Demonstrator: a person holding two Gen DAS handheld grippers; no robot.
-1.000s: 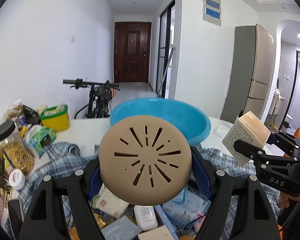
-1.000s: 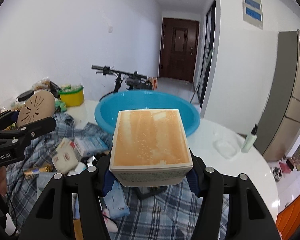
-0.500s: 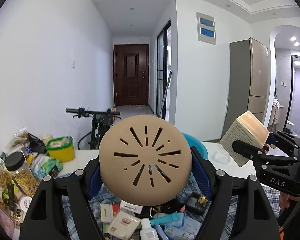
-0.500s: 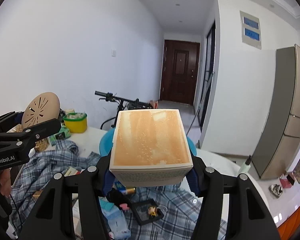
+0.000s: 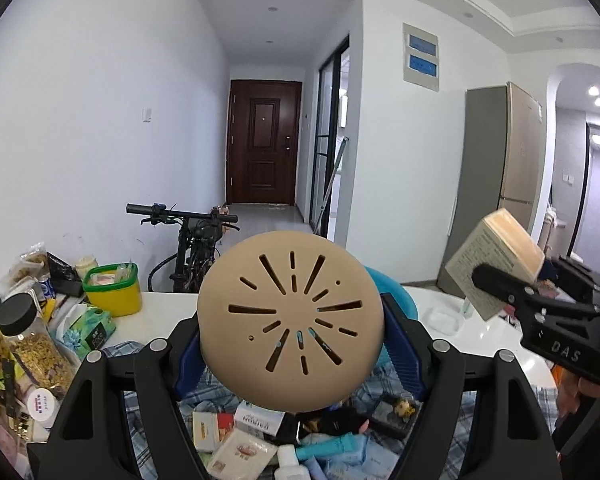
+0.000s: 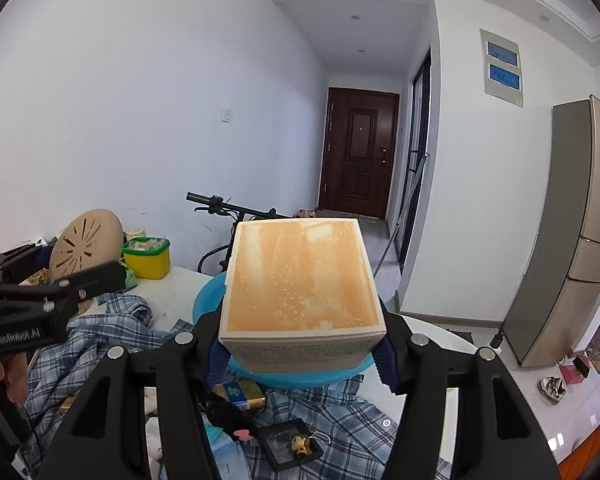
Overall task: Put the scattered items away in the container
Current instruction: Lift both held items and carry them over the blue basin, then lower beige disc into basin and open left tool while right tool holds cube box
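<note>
My left gripper (image 5: 291, 344) is shut on a round beige slotted disc (image 5: 290, 320), held up above the table; the disc also shows in the right wrist view (image 6: 86, 242). My right gripper (image 6: 300, 344) is shut on an orange-topped cream box (image 6: 300, 280), which shows at the right of the left wrist view (image 5: 496, 260). The blue basin (image 6: 208, 300) sits on the table beyond both grippers, mostly hidden behind the held things; its rim peeks out right of the disc (image 5: 396, 292). Several small boxes, tubes and packets (image 5: 252, 440) lie on a plaid cloth (image 6: 112, 320) below.
A yellow tub with a green rim (image 5: 112, 288), snack bags and a black-lidded jar (image 5: 28, 344) crowd the table's left side. A small framed figurine (image 6: 296, 442) lies on the cloth. A bicycle (image 5: 192, 240) stands behind the table. A small spray bottle (image 6: 496, 338) stands at the right.
Both grippers have risen and tilted up with their loads. The basin dropped from full view to mostly hidden behind the disc and the box. More of the cluttered cloth shows below.
</note>
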